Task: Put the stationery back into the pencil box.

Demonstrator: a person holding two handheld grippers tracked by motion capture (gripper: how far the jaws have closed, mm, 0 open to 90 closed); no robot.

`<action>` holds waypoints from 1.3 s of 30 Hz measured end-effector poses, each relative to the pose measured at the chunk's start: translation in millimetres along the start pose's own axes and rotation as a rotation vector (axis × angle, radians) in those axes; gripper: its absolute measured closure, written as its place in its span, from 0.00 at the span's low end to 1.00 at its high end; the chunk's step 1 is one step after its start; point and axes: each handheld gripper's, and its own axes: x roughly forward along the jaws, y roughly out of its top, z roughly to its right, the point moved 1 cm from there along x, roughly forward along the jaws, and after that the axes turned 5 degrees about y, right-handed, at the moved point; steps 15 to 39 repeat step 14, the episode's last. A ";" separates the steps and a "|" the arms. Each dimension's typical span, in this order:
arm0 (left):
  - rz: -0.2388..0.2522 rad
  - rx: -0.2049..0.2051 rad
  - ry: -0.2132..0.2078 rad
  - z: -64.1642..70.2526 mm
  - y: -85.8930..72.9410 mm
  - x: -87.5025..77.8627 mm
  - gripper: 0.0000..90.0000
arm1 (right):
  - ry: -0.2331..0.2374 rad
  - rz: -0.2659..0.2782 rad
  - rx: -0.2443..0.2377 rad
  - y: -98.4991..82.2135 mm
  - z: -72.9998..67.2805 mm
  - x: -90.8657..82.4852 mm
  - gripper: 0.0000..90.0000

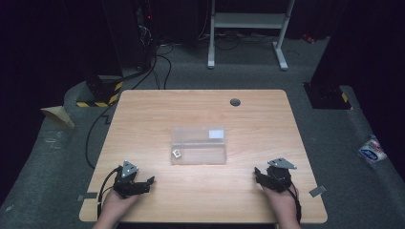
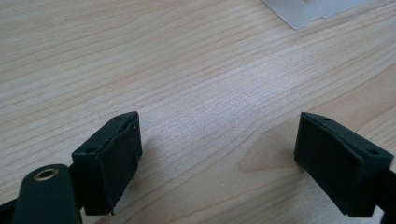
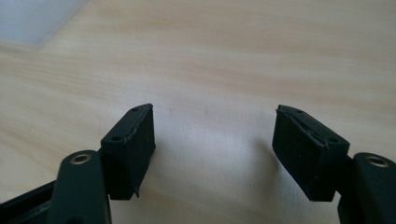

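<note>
Table [image 1: 200,109]: light wood; I rest both hands on its near edge.
Box [image 1: 198,145]: clear, flat, on the table ahead of my grippers and between them, well apart from both.
Left gripper [image 1: 143,183]: in my left hand, jaws spread wide over bare wood, nothing between them; the box corner [image 2: 308,11] lies ahead to its right.
Right gripper [image 1: 258,175]: in my right hand, jaws also wide apart and empty.
Small white piece [image 1: 177,153]: inside the box, at its near-left corner.
</note>
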 end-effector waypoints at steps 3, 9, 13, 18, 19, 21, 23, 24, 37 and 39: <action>0.000 0.000 0.001 0.0 -0.1 -0.1 0.17 | 0.016 -0.007 0.014 -0.3 1.0 0.3 0.27; 0.003 -0.004 0.006 0.5 -0.7 -0.6 0.17 | -0.011 -0.005 0.029 1.4 -3.3 2.6 0.27; 0.003 -0.002 0.006 0.4 -0.8 -0.8 0.17 | -0.014 -0.003 0.036 1.2 -4.5 2.4 0.28; 0.003 -0.003 0.006 0.4 -0.8 -0.8 0.17 | -0.012 -0.002 0.043 1.3 -3.9 2.4 0.28; 0.003 -0.003 0.006 0.4 -0.8 -0.8 0.17 | -0.012 -0.002 0.043 1.3 -3.9 2.4 0.28; 0.003 -0.003 0.006 0.4 -0.8 -0.8 0.17 | -0.012 -0.002 0.043 1.3 -3.9 2.4 0.28; 0.003 -0.003 0.006 0.4 -0.8 -0.8 0.17 | -0.012 -0.002 0.043 1.3 -3.9 2.4 0.28; 0.003 -0.003 0.006 0.4 -0.8 -0.8 0.17 | -0.012 -0.002 0.043 1.3 -3.9 2.4 0.28; 0.003 -0.003 0.006 0.4 -0.8 -0.8 0.17 | -0.012 -0.002 0.043 1.3 -3.9 2.4 0.28; 0.003 -0.003 0.006 0.4 -0.8 -0.8 0.17 | -0.012 -0.002 0.043 1.3 -3.9 2.4 0.28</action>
